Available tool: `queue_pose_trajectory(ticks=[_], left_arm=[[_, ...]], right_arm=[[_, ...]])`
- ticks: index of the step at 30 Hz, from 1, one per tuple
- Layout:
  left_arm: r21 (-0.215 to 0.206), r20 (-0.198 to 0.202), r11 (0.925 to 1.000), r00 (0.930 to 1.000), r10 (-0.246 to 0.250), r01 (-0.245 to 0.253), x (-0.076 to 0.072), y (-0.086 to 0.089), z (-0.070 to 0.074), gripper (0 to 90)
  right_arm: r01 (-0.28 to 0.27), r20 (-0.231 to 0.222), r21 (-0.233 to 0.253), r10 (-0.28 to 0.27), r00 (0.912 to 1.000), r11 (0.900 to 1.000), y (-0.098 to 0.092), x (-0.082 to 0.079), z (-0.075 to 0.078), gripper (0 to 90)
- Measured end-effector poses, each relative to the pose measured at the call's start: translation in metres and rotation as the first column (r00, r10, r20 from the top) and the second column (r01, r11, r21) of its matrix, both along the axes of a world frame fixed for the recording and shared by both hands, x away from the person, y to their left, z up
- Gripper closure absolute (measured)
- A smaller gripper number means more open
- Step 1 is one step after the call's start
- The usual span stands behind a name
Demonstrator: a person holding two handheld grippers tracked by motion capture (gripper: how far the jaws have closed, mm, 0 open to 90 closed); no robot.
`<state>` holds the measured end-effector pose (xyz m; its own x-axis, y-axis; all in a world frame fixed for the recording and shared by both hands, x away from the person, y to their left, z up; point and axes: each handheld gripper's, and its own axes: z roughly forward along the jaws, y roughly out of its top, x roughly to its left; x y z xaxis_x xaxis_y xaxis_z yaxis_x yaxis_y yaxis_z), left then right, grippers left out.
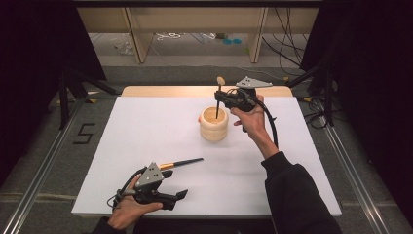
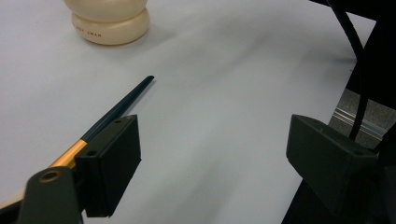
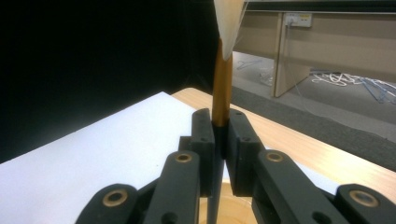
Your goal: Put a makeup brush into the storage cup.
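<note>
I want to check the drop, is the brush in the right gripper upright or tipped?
Upright. The brush stands vertical in the right gripper, bristles up, dark handle tip down inside the cream holder.

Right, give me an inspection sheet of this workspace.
Surface: white board on a wooden table, bare apart from the job's things.
Job's things: cream ribbed holder upright mid-board; one brush held upright, its dark end inside the holder; a second brush lying flat on the board near the left gripper.
Clutter: nothing seen on the board.
Grippers: right gripper shut on the upright brush above the holder; left gripper open, low at the board's near edge, one jaw beside the flat brush.
Cables: a black cable trails from the right gripper along the forearm.
Surroundings: grey floor with a marked 5, black stands, loose wires beyond the table.
</note>
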<state>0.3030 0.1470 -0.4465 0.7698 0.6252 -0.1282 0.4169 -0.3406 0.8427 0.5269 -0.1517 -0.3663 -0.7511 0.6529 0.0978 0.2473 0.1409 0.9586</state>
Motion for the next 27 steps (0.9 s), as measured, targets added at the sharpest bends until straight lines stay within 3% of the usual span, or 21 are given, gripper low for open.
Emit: queue_pose_trajectory(ticks=[27], left_arm=[[-0.003,-0.004,1.0,1.0,0.003,-0.003,-0.001,-0.001,0.0,18.0]], right_arm=[[0.005,-0.03,-0.039,-0.006,0.9995,0.999,0.005,0.009,-0.022,83.1]])
